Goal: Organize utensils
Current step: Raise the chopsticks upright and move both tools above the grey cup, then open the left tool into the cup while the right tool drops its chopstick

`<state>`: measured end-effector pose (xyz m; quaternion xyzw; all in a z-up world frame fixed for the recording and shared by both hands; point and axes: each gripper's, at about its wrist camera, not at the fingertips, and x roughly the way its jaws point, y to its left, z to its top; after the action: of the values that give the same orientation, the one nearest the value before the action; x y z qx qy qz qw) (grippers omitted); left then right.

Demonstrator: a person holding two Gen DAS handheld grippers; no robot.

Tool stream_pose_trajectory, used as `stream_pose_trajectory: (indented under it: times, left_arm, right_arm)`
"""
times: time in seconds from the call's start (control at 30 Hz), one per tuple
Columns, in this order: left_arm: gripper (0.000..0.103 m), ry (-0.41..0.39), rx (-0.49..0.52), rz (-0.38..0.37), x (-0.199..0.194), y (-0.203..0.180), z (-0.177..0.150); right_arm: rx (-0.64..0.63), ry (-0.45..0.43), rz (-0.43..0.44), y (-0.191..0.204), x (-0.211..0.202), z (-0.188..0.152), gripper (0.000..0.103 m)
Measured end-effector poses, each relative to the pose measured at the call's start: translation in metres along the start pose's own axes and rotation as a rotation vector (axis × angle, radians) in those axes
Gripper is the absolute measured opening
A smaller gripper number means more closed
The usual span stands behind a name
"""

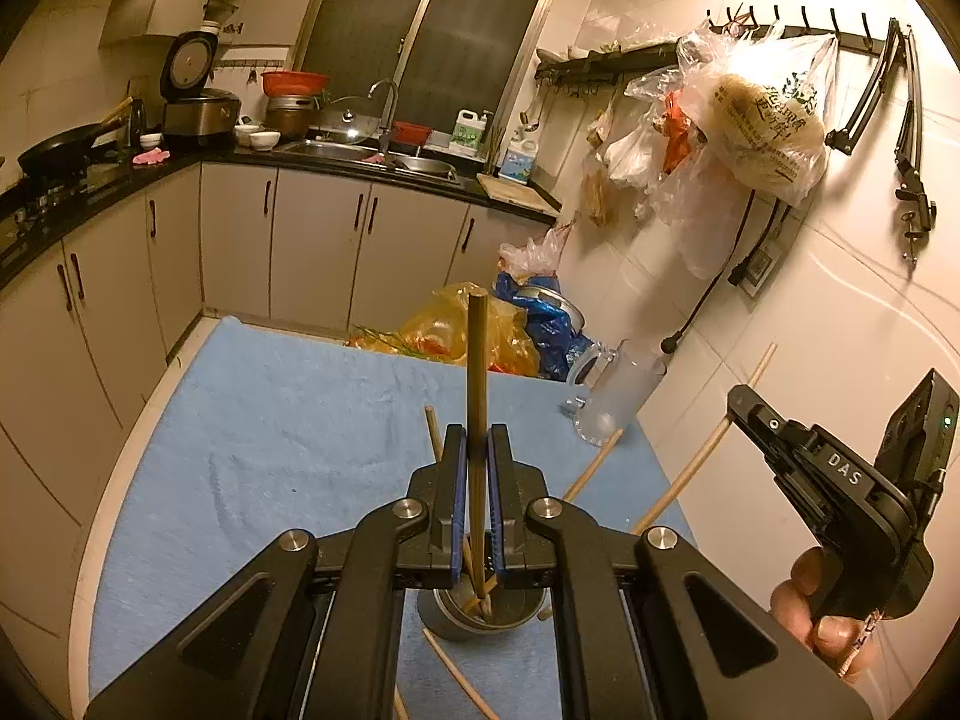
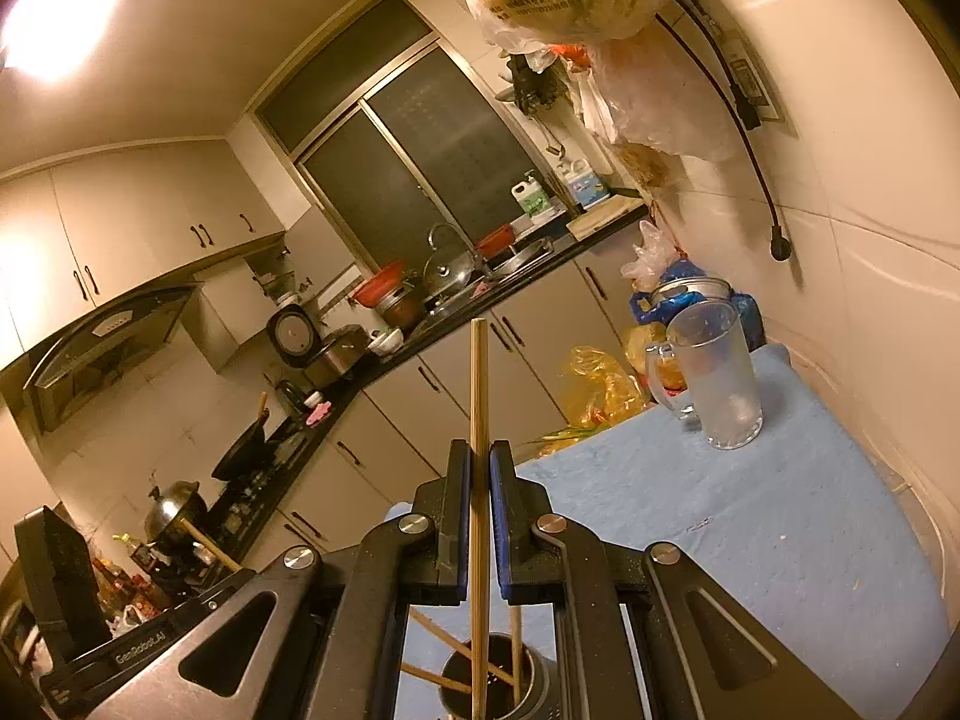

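Observation:
My left gripper point(image 1: 477, 429) is shut on a dark brown chopstick point(image 1: 477, 360) that stands upright, its lower end inside a metal cup point(image 1: 447, 627) under the jaws. Loose pale chopsticks point(image 1: 591, 468) lie on the blue cloth point(image 1: 270, 450) around the cup. At the right, a hand carries my right gripper point(image 1: 737, 403), shut on a pale chopstick point(image 1: 702, 459). In the right wrist view that gripper point(image 2: 478, 447) pinches the pale chopstick point(image 2: 478, 372) upright over the metal cup point(image 2: 543, 681), which holds several chopsticks.
A frosted glass mug point(image 1: 618, 396) point(image 2: 714, 384) stands at the cloth's far right corner by the tiled wall. Plastic bags point(image 1: 480, 330) sit past the table's far edge. Bags hang from wall hooks point(image 1: 762, 120). Kitchen cabinets point(image 1: 312, 240) line the back.

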<state>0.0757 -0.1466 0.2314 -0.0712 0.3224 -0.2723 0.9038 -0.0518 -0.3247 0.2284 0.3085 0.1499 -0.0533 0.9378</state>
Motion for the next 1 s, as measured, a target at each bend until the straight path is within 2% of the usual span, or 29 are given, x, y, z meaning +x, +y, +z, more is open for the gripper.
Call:
stream_pose_trajectory:
  times: [0.33, 0.7, 0.87, 1.0]
  left_arm:
    - [0.006, 0.039, 0.042, 0.019, 0.026, -0.004, -0.019]
    - [0.006, 0.084, 0.032, 0.018, 0.047, 0.002, -0.029]
    - [0.006, 0.091, 0.028, 0.021, 0.047, 0.005, -0.033]
    - [0.006, 0.085, 0.026, 0.015, 0.040, 0.006, -0.033]
  right_arm:
    - [-0.019, 0.066, -0.036, -0.006, 0.030, -0.018, 0.007]
    - [-0.035, 0.147, -0.053, -0.011, 0.051, -0.044, 0.007]
    - [-0.017, 0.184, -0.044, -0.016, 0.054, -0.050, 0.010]
    - [-0.019, 0.176, -0.045, -0.015, 0.049, -0.049, 0.010]
